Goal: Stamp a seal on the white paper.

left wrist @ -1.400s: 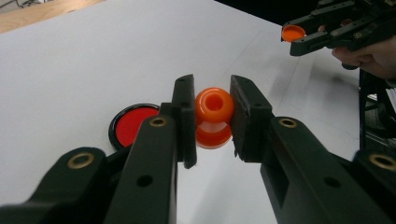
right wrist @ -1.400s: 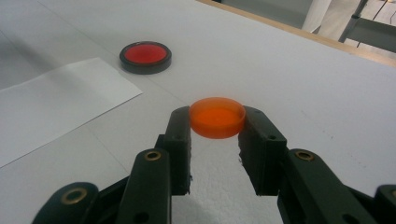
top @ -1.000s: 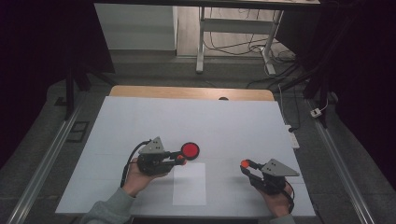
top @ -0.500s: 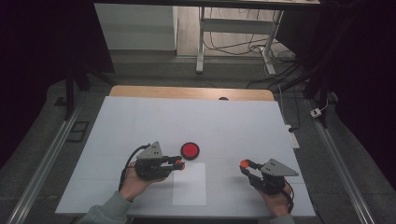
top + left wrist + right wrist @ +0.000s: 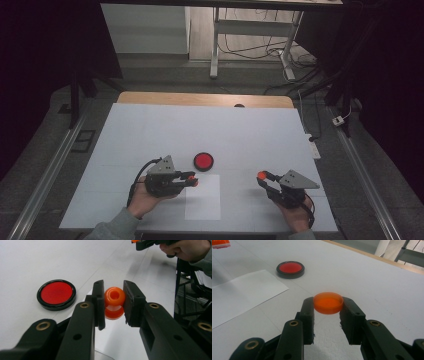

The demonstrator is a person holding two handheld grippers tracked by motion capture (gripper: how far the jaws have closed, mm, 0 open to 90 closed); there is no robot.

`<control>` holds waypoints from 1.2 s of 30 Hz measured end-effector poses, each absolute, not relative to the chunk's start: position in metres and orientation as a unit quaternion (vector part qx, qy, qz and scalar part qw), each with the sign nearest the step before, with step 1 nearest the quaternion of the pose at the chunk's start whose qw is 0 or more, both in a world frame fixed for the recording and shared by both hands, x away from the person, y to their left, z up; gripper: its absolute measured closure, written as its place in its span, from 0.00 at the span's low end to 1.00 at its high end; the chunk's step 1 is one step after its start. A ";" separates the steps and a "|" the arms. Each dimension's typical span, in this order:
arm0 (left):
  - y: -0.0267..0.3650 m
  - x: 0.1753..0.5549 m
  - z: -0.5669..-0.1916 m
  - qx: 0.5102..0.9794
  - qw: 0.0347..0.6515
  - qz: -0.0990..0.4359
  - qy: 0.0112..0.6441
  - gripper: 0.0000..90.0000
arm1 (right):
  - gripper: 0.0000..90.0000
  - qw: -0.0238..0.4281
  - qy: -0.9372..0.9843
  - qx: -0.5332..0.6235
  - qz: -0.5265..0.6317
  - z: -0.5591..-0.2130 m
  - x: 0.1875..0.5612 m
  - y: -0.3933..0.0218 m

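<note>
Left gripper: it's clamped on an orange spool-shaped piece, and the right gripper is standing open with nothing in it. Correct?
Not quite. The right gripper is not open or without a load: the right gripper view shows its jaws shut on a flat orange disc. The left gripper does clamp the orange spool-shaped piece.

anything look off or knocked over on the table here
Nothing stands out. The left tool grips an orange spool, the right tool an orange cap, and the red disc lies flat beside the white sheet.
</note>
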State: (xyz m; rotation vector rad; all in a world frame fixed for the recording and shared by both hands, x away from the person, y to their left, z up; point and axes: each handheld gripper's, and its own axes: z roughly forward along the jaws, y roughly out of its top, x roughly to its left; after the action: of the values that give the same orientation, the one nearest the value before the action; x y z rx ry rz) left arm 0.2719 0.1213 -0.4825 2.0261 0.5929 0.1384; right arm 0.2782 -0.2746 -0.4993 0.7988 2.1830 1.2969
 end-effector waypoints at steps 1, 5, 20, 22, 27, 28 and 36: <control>0.121 0.272 -0.483 0.835 0.490 0.057 0.243 0.81 | 0.71 0.238 0.797 0.291 0.473 -0.499 0.278 -0.275; 0.117 0.270 -0.486 0.839 0.486 0.054 0.240 0.81 | 0.71 0.237 0.797 0.291 0.474 -0.499 0.278 -0.274; 0.106 0.273 -0.494 0.846 0.474 0.045 0.238 0.81 | 0.71 0.238 0.798 0.290 0.473 -0.499 0.278 -0.274; 0.104 0.274 -0.495 0.848 0.471 0.044 0.237 0.81 | 0.71 0.238 0.797 0.290 0.473 -0.499 0.278 -0.274; 0.098 0.275 -0.499 0.852 0.465 0.042 0.236 0.81 | 0.71 0.238 0.797 0.289 0.473 -0.499 0.278 -0.274; 0.097 0.275 -0.500 0.853 0.463 0.042 0.236 0.81 | 0.71 0.239 0.798 0.289 0.472 -0.499 0.278 -0.274; 0.089 0.276 -0.507 0.859 0.454 0.039 0.236 0.81 | 0.71 0.239 0.798 0.288 0.472 -0.499 0.278 -0.273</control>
State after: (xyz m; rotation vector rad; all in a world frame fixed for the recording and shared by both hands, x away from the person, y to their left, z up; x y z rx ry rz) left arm 0.2757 0.0889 -0.5065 2.1198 0.5814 0.0957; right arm 0.2777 -0.2735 -0.4989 0.7898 2.1856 1.2926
